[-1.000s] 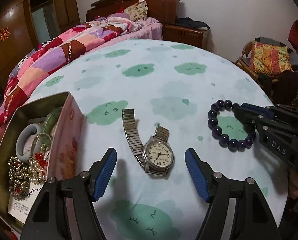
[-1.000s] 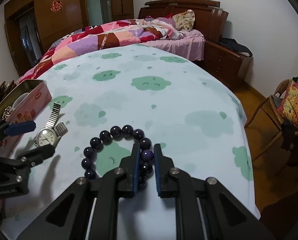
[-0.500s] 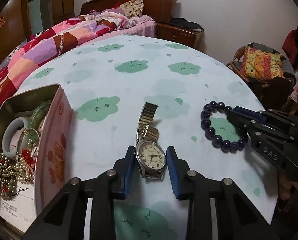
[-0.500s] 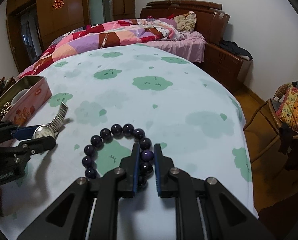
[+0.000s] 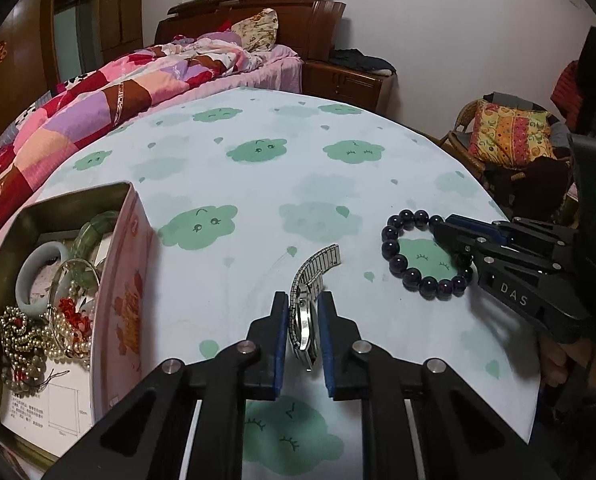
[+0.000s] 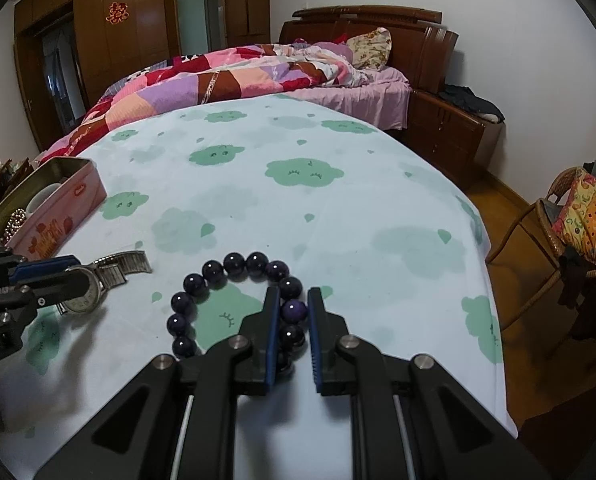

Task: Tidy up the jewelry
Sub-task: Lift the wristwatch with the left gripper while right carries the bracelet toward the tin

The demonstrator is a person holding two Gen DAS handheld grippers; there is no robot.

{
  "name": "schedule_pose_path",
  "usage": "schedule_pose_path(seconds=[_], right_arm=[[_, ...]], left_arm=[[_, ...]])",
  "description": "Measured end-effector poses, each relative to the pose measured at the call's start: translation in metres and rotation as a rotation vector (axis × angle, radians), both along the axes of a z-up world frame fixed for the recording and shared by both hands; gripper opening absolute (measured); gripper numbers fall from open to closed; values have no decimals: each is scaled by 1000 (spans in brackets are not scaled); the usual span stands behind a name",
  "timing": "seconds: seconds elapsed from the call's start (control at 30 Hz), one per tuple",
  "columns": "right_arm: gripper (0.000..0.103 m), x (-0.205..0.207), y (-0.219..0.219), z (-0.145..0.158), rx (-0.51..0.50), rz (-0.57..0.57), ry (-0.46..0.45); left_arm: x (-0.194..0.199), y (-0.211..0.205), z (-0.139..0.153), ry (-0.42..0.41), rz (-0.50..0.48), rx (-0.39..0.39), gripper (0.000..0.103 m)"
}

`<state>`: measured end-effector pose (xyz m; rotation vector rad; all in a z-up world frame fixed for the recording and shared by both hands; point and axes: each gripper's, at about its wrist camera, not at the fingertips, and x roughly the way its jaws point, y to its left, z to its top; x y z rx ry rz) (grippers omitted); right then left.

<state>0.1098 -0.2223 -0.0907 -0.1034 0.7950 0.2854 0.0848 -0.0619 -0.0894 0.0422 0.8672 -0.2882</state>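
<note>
My left gripper [image 5: 303, 302] is shut on a silver wristwatch [image 5: 304, 320], tilted on edge and lifted off the cloth, its metal band [image 5: 318, 266] trailing ahead. The watch also shows in the right wrist view [image 6: 84, 294]. My right gripper [image 6: 292, 300] is shut on a dark purple bead bracelet [image 6: 234, 264], which lies on the table; the bracelet shows in the left wrist view too [image 5: 398, 264]. An open pink tin [image 5: 114, 280] holding bangles and bead strings stands at the left.
The round table [image 6: 338, 208] has a light cloth with green clouds. A bed with a patchwork quilt [image 6: 226, 76] is behind it. A wicker chair with a bright cushion [image 6: 586, 216] stands at the right. The tin also appears at the left in the right wrist view [image 6: 58, 208].
My left gripper closed from wide open onto the watch and tipped it up off the cloth. My right gripper stayed shut on the bracelet.
</note>
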Motion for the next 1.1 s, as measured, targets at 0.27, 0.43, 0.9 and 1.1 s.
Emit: schedule_pose_path(seconds=[0.27,0.43,0.9,1.1], right_arm=[[16,1,1,-1,-5,3,5],[16,1,2,-1,-2,3,5],[16,-6,1,4,52,11,2],[16,-17,18,32,70,75,-51]], left_arm=[[3,1,-5,12,34,19,64],[8,-1,-15,67,14,16,64],[-12,6,5,4,0,4,36],[-25,22,42,-84,24,-27,36]])
